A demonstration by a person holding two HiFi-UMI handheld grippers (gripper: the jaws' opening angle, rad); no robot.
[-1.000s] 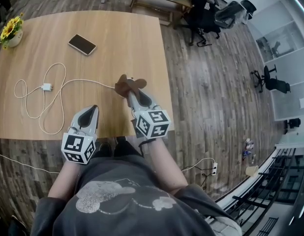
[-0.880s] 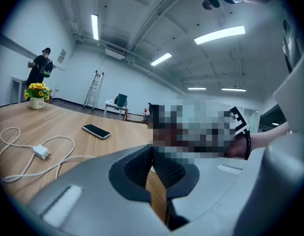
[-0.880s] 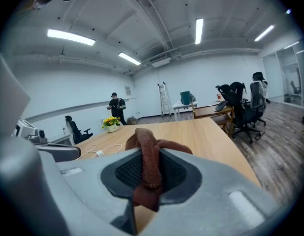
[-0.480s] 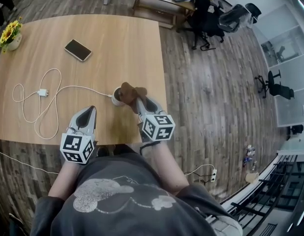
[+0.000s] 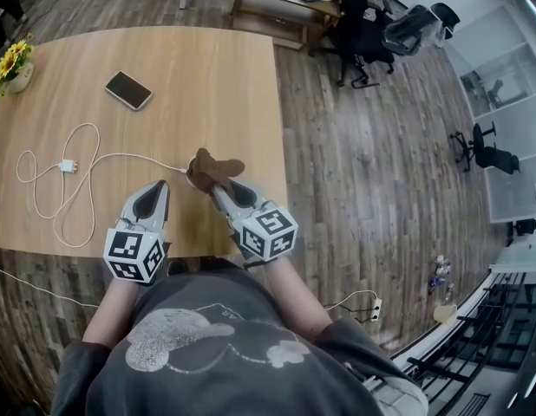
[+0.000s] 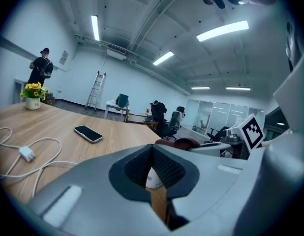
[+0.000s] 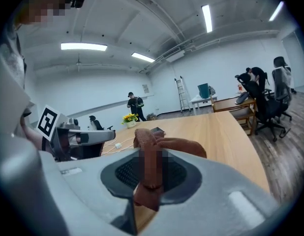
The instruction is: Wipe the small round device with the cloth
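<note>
I am keeping the right gripper [image 5: 218, 189] pinching the brown cloth [image 5: 212, 167]. Its jaws are pressing on a fold that is running up between them in the right gripper view, and the rest of the cloth is bunching out past the tips. In the head view the cloth is sitting over the small round device [image 6: 153, 178], near the front edge of the wooden table [image 5: 225, 68], right where the white cable [image 5: 77, 180] is ending. The cloth is hiding almost all of the device from above, and I am not able to tell whether it is actually pressing on it.

I am holding the left gripper [image 5: 161, 187] just to the left of the cloth, low over the table, with its jaws pressed together and nothing between them. In the left gripper view the white body of the device is showing beyond them, through the hollow under the closed tips.

Farther back on the table, a dark phone [image 5: 127, 90] is lying flat beyond the cable loops, and a pot of yellow flowers [image 5: 14, 62] is standing at the far left corner
</note>
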